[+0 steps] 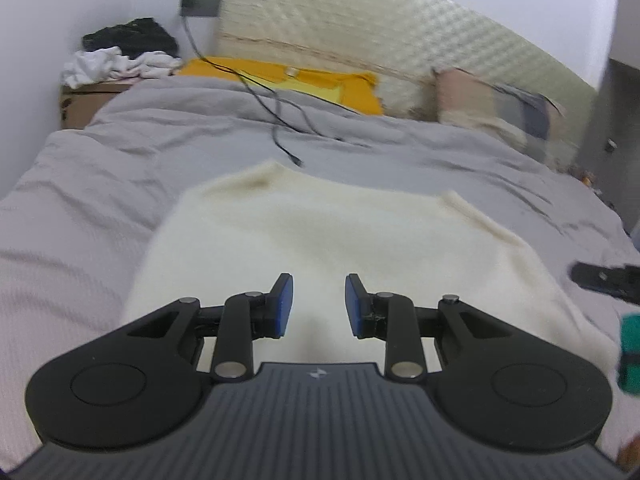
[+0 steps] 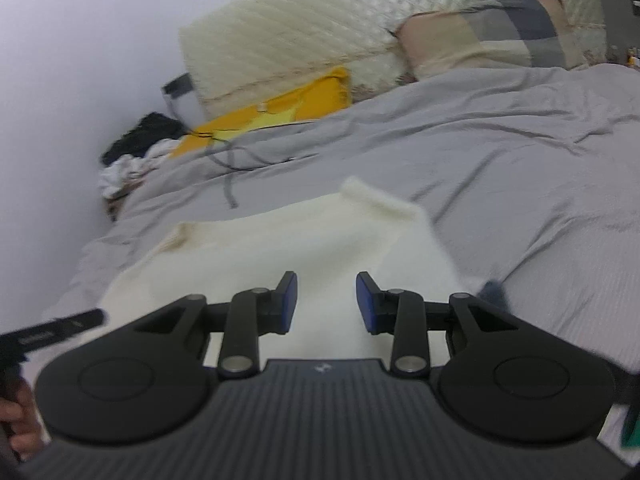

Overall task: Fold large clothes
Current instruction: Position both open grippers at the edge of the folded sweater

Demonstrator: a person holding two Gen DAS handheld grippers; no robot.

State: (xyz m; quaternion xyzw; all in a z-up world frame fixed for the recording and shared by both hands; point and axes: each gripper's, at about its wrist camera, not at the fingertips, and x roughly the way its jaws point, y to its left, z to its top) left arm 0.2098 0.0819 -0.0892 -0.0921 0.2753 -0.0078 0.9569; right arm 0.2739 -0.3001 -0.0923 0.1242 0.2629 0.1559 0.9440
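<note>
While the cream sweater (image 1: 320, 236) lies flat on the gray bed cover (image 1: 100, 168), both grippers hang over it. Left gripper (image 1: 319, 306) has its jaws apart, holding nothing. Right gripper (image 2: 326, 303) is released and empty too.

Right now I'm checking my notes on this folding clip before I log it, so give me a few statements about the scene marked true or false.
1. A cream garment lies on the grey bedcover. True.
2. The left claw is clamped on the garment. False: its jaws stand apart, holding nothing.
3. The right claw is open. True.
4. A black cable runs across the bedcover beyond the garment. True.
5. The yellow cloth lies on top of the garment. False: it sits far off by the headboard.
</note>
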